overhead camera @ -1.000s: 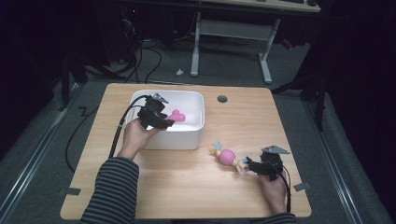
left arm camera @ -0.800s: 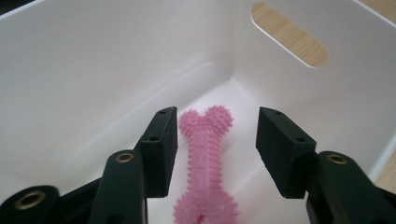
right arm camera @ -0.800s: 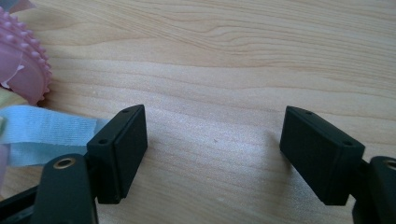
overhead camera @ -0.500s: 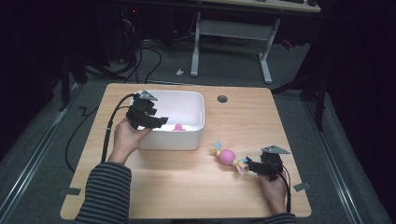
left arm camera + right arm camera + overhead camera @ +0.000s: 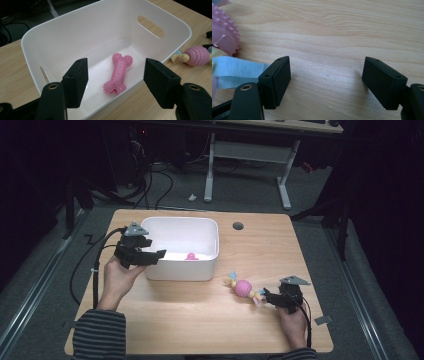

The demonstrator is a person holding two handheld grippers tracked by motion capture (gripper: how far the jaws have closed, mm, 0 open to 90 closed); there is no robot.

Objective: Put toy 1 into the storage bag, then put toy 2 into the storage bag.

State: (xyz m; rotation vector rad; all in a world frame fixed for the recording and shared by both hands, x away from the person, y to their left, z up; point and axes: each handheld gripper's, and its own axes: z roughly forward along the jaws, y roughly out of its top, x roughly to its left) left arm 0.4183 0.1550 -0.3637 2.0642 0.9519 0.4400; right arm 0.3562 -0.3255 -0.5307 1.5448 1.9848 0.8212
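Left tool (image 5: 159, 254) jaws just spread, empty; pink bone (image 5: 118, 74) dropped in white bin (image 5: 212, 262). Right tool (image 5: 265, 296) spread beside bin; next, grasp ball toy (image 5: 243, 287).

On the table (image 5: 200, 320) a bin (image 5: 181, 270) stands toward the far left side. Inside the bin, on its floor, lies a bone toy (image 5: 118, 73), apart from the walls. The left gripper (image 5: 152, 256) is just beside the left wall of the bin, near its front corner. To the right of the bin and a little nearer to the person, a ball toy (image 5: 243, 288) lies on the table. The right gripper (image 5: 266, 296) rests directly right of this toy, its ribbon (image 5: 234, 71) against one jaw.
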